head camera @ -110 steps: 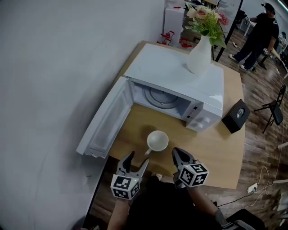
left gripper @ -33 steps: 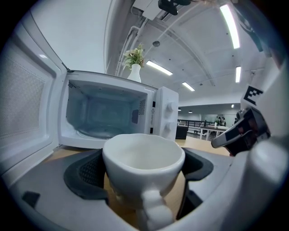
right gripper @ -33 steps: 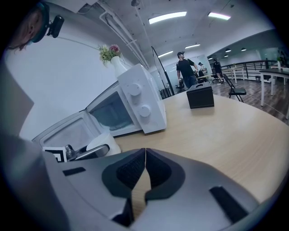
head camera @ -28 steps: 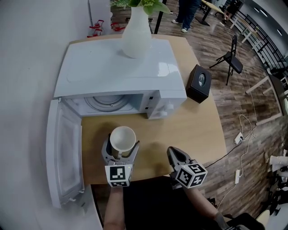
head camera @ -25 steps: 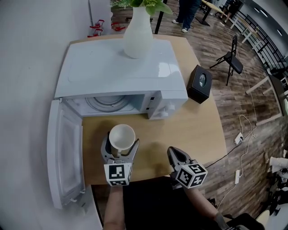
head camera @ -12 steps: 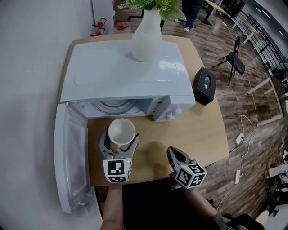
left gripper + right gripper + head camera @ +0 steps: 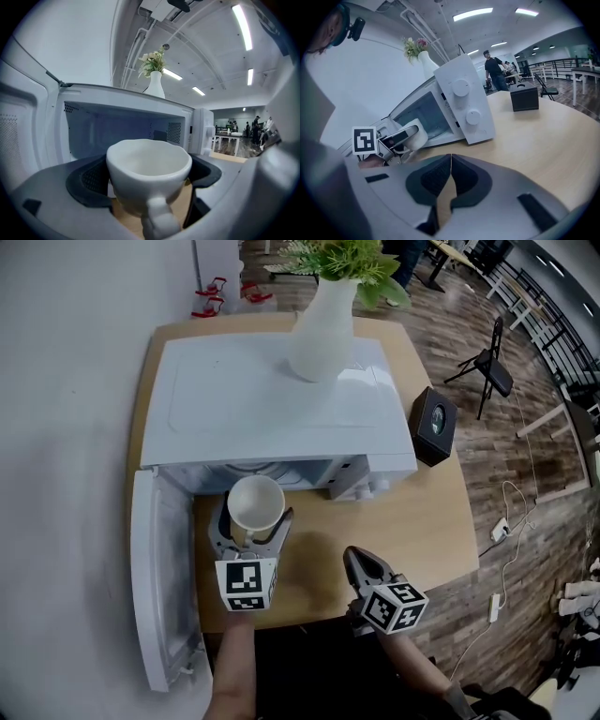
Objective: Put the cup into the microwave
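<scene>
My left gripper (image 7: pixel 249 526) is shut on a white cup (image 7: pixel 255 503), held upright just in front of the open white microwave (image 7: pixel 272 399). In the left gripper view the cup (image 7: pixel 149 172) sits between the dark pads with its handle toward the camera, and the microwave's cavity (image 7: pixel 117 133) lies straight ahead. My right gripper (image 7: pixel 361 568) is shut and holds nothing, low over the table's front edge to the right. The right gripper view shows its jaws touching (image 7: pixel 450 161), with the cup (image 7: pixel 415 133) and the left gripper (image 7: pixel 396 138) at the microwave mouth.
The microwave door (image 7: pixel 161 587) stands swung open to the left. A white vase with flowers (image 7: pixel 323 329) rests on top of the microwave. A small black box (image 7: pixel 434 423) sits on the wooden table (image 7: pixel 422 521) to the right. A person (image 7: pixel 493 70) stands far behind.
The left gripper has carried the cup forward, closer to the microwave's opening. The head view has shifted, so the microwave sits lower and nearer. The right gripper has barely moved.
</scene>
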`<state>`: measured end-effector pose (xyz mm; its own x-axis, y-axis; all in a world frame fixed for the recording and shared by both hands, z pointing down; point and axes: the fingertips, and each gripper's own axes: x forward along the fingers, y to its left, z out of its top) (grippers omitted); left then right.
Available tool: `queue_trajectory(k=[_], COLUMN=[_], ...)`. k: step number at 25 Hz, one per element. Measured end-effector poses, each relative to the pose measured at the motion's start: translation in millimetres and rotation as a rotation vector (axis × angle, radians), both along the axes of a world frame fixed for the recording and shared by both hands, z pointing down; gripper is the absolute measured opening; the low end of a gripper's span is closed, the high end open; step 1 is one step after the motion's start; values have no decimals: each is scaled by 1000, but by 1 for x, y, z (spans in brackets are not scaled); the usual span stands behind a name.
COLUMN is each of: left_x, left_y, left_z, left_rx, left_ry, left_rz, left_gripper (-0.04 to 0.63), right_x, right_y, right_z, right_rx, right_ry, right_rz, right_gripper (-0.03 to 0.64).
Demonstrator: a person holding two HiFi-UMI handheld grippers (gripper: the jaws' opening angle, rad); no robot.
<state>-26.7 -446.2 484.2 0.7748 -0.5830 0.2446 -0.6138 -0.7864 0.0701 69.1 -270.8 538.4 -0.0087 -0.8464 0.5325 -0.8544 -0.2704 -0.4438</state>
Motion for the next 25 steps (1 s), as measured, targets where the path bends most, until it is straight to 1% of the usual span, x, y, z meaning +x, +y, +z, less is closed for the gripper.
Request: queue_trajectory(k=[10,17,25], left_x=[9,14,22], left_y=[-30,-53,-77], left_z=[-3,-2,4], left_rx=[5,-8,-3], left_ry=[-6,20,19], left_rz=[14,-11,-24], left_gripper=[479,479,479], right_x=[-4,-11,-18], right_y=[-15,-28,-44], right_z=[0,2,4], right_rx=[-8,-13,-12], right_ry=[0,2,-2], right_rz=[15,4,-16], right_gripper=[-6,-6,-6])
